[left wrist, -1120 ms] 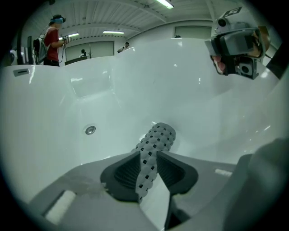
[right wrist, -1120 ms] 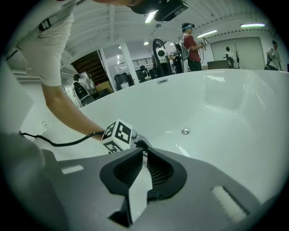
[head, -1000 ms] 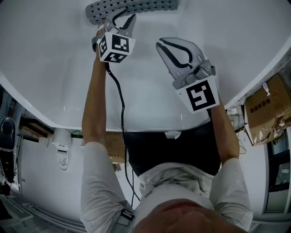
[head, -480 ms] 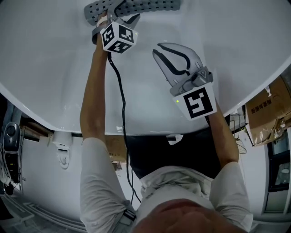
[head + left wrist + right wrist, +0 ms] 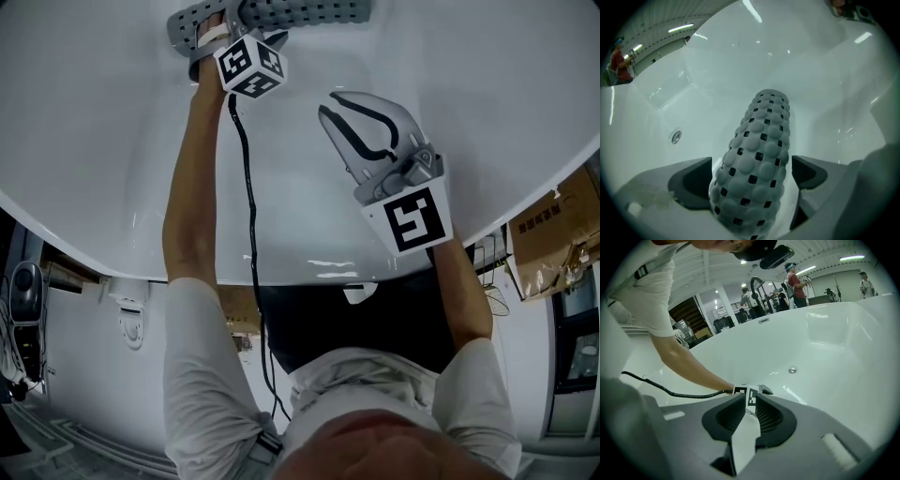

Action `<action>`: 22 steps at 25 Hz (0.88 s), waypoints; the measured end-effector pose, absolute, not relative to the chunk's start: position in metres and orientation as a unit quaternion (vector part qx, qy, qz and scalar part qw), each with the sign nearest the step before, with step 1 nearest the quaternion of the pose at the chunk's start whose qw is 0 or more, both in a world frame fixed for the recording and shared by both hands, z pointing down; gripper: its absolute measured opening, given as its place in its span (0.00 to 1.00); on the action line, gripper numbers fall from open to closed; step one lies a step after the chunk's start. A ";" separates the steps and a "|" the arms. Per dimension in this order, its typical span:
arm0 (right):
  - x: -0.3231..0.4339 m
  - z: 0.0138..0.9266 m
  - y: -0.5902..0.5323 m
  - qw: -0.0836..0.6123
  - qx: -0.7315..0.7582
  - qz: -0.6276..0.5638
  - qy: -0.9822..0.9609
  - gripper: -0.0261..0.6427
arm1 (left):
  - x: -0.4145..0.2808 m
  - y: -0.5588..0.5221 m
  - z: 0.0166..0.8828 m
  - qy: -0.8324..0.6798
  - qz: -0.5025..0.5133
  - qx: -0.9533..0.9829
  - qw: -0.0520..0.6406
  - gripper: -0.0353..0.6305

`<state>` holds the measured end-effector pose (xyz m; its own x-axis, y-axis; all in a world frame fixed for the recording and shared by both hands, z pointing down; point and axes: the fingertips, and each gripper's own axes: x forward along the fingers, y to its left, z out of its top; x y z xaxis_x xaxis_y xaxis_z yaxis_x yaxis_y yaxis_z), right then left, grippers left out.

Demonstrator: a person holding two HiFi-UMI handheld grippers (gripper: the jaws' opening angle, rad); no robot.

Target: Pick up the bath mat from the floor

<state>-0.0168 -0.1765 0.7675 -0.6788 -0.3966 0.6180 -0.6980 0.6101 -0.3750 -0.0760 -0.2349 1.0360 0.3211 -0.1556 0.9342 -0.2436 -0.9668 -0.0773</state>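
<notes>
The grey bath mat (image 5: 309,11), bumpy and full of square holes, lies on the bottom of a white bathtub (image 5: 94,141) at the top of the head view. My left gripper (image 5: 230,21) points steeply down at the mat's left end. In the left gripper view the mat (image 5: 759,154) runs away between the jaws of my left gripper (image 5: 750,176). Those jaws have just been opening and stand wide to either side of the mat, with a gap on the right side. My right gripper (image 5: 330,98) hangs shut and empty above the tub, to the right of the left gripper.
A round drain fitting (image 5: 675,136) sits in the tub wall left of the mat. A black cable (image 5: 248,206) trails along the left arm. Cardboard boxes (image 5: 553,225) stand outside the tub at right. People (image 5: 794,282) stand far behind the tub.
My left gripper has sunk towards the mat, rolled, and spread its jaws around the mat's end. The right gripper has stayed where it was.
</notes>
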 end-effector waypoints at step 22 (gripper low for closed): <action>-0.011 0.771 -0.170 0.244 0.321 0.311 -0.861 0.14 | -0.090 -0.232 1.060 -0.110 0.641 0.758 -0.039 0.63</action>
<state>-0.0105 -0.1698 0.7710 -0.6748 -0.4006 0.6198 -0.7043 0.6003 -0.3789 -0.0901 -0.2323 1.0597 0.1526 -0.2180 0.9639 -0.1168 -0.9725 -0.2015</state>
